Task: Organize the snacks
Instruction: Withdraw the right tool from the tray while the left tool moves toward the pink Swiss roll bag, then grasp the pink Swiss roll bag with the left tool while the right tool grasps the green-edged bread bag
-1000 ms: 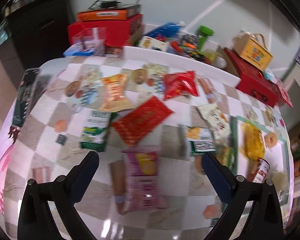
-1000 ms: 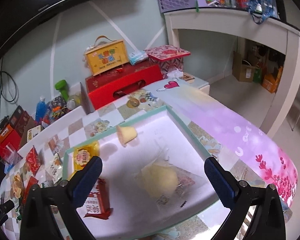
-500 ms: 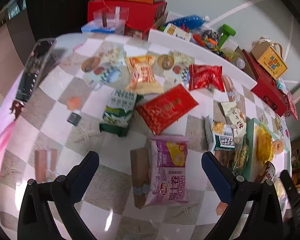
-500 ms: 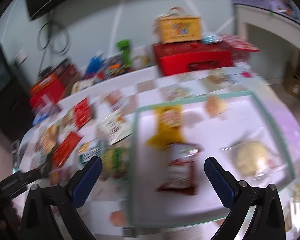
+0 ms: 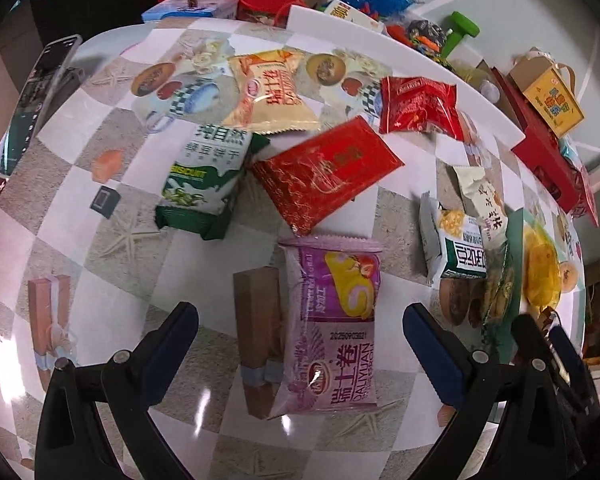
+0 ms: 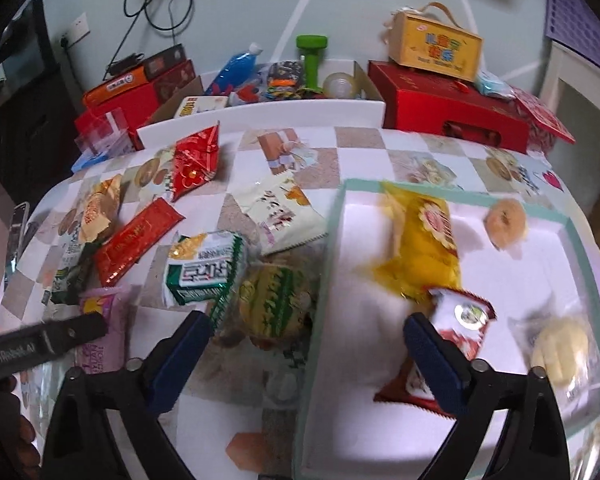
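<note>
On the table, tray [image 6: 572, 224] holds yellow packet [image 6: 424, 248]; both tools [image 5: 300, 354] [image 6: 306, 354] gape empty.

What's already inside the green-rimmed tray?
Four snacks lie in the tray: a yellow packet, a round bun, a red-and-white packet and a clear-wrapped pale pastry. The right gripper's finger hides part of the red-and-white packet.

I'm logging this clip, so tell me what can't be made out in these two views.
- Round green-striped packet: right wrist view, label blurred.
- Red-and-white packet in the tray: its lower part hidden behind the right gripper finger.
- Phone: left wrist view, squeezed at the fisheye edge, screen unreadable.
</note>
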Demonstrator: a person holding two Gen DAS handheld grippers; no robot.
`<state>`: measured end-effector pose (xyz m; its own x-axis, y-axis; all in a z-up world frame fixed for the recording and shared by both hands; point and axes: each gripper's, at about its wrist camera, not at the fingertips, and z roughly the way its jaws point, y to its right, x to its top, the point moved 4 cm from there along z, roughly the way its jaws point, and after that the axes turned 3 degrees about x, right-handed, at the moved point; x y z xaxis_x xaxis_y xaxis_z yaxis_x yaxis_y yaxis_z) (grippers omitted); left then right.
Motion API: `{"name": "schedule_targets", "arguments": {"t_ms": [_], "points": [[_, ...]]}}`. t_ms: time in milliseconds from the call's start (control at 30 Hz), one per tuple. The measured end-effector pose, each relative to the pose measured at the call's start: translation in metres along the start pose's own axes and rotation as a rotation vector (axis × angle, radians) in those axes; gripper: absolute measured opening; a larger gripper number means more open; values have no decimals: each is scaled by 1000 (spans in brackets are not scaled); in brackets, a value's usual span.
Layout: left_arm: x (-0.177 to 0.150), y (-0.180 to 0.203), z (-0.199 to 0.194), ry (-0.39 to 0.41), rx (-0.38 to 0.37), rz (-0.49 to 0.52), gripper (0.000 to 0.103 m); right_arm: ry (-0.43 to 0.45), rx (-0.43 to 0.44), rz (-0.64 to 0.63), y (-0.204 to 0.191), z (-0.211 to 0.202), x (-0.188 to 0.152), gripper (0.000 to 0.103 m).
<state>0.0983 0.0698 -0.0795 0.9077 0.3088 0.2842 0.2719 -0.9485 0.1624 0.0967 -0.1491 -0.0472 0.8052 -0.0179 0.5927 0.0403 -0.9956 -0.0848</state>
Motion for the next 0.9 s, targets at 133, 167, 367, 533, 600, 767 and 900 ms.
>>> {"name": "schedule_targets", "arguments": {"t_ms": [133, 167, 367, 533, 600, 767, 900], "points": [[-1, 5, 2, -12, -8, 18, 102, 7, 14, -43, -12, 5, 9, 89], [-1, 5, 2, -12, -6, 19, 102, 7, 16, -55, -16, 6, 11, 88], [3, -1, 4, -13, 6, 8, 102, -15, 36, -123, -40, 23, 15, 82], [1, 0, 5, -29, -8, 18, 102, -37, 25, -121, -37, 38, 15, 82], [0, 4, 6, -39, -20, 29, 102, -35, 23, -122, -35, 40, 16, 82], [-3, 8, 10, -56, -22, 48, 101, -36, 21, -134, -38, 39, 13, 81], [-3, 4, 12, -53, 7, 48, 101, -39, 29, -138, -39, 37, 11, 80]]}}
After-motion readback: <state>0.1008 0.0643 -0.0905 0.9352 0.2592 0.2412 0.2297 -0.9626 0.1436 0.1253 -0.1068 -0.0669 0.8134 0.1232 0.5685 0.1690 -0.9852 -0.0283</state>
